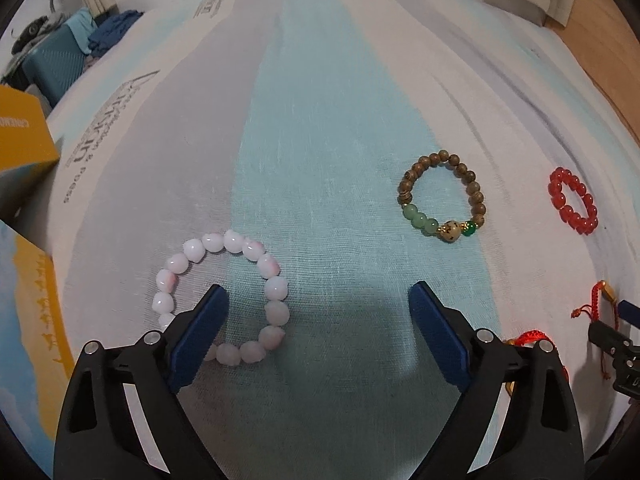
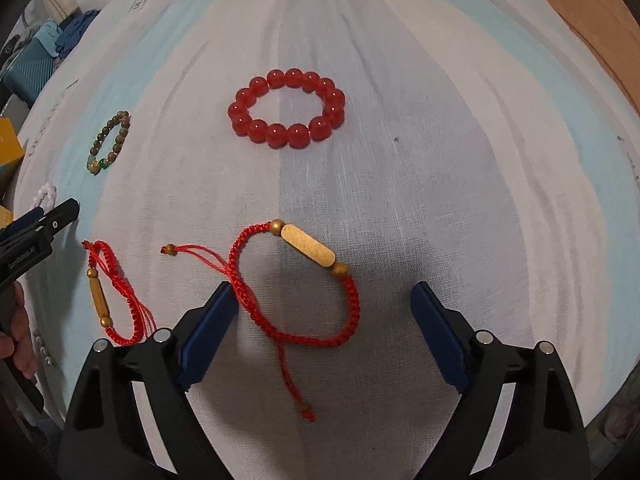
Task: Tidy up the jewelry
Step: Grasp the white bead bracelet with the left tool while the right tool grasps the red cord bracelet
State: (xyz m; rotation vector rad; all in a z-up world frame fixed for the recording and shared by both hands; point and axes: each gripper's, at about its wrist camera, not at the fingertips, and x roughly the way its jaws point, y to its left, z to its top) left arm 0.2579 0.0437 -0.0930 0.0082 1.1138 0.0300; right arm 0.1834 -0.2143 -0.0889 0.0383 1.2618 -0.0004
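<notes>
Left gripper (image 1: 316, 300): my jaws spread wide, nothing between them, blue pads facing each other, held low and pointing forward.
Right gripper (image 2: 324, 300): my jaws spread wide as well, nothing clamped, same low forward pose.
Left hand (image 2: 18, 344): my fingers wrap the left gripper's handle, seen at the right view's edge.

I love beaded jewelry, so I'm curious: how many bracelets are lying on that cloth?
5. The pink-white bracelet far left, the brown-green bracelet beyond it, the red bead bracelet farthest, two red cord bracelets nearest: one between the right gripper's open fingers, one left of it. Others may be hidden.
</notes>
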